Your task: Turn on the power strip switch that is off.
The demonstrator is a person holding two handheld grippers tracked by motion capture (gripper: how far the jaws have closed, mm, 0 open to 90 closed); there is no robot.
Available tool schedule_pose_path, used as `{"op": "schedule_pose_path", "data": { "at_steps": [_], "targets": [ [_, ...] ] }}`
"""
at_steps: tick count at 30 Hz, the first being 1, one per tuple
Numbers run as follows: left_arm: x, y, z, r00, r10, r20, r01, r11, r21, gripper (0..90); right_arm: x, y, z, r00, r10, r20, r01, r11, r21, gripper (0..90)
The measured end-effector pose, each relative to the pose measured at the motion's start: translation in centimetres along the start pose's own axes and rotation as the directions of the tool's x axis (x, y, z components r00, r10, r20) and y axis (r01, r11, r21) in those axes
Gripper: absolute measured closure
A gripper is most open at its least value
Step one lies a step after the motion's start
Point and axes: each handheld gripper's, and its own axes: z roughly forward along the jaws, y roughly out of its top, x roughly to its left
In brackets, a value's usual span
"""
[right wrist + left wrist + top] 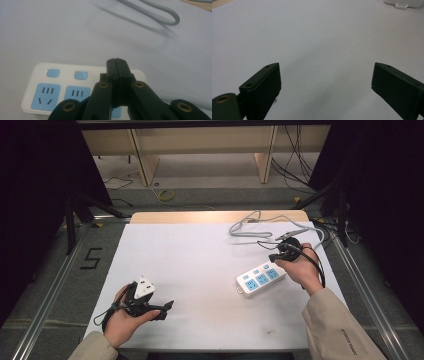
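- your right gripper (274, 256) sits at the far end of the power strip (261, 278), on the right side of the white table (200, 265); your hand wraps its body from the near side.
- in the right gripper view your right gripper's (117, 65) jaws are pressed flat together with nothing between them, tips over the strip's top face, above the third socket, which they partly hide.
- whether the closed tips actually touch the plastic you cannot tell from these angles.
- the power strip (75, 87) lies flat, angled across the table, white with blue sockets and blue switch buttons (53, 73); small red lights glow beside the two visible buttons.
- its grey cable (255, 227) runs off toward the far right of the table in loose loops; a bend of the grey cable (160, 17) shows in the right gripper view beyond the strip, well clear of the jaws.
- your left gripper (167, 306) is near the front left corner of the table, held low in your hand and pointing toward the strip, well apart from it.
- in the left gripper view your left gripper's (325, 80) jaws stand wide apart with only bare table between them; the near end of the power strip (403, 3) peeks in at the top right edge.
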Motion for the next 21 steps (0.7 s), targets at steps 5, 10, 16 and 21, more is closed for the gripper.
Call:
{"op": "schedule_pose_path", "data": {
  "at_steps": [5,10,16,21],
  "targets": [
    [-0.01,0.01,0.0,1.0,0.0,0.002,0.0,1.0,0.002,8.6,-0.07,0.17,0.23,1.0,-0.004,-0.001,0.004,1.0,0.01,90.0],
    [-0.01,0.01,0.0,1.0,0.002,0.002,-0.002,1.0,0.002,8.6,-0.04,0.31,0.48,1.0,-0.006,-0.005,0.006,1.0,0.019,90.0],
    [-0.01,0.0,0.01,1.0,0.002,0.001,-0.002,1.0,0.001,8.6,0.0,0.5,0.7,0.9999,-0.009,-0.009,0.009,1.0,0.024,90.0],
    [-0.01,0.0,0.0,1.0,0.002,0.001,-0.002,1.0,0.002,8.6,-0.07,0.67,0.86,0.9999,-0.009,-0.008,0.009,1.0,0.027,90.0]
  ]
}}
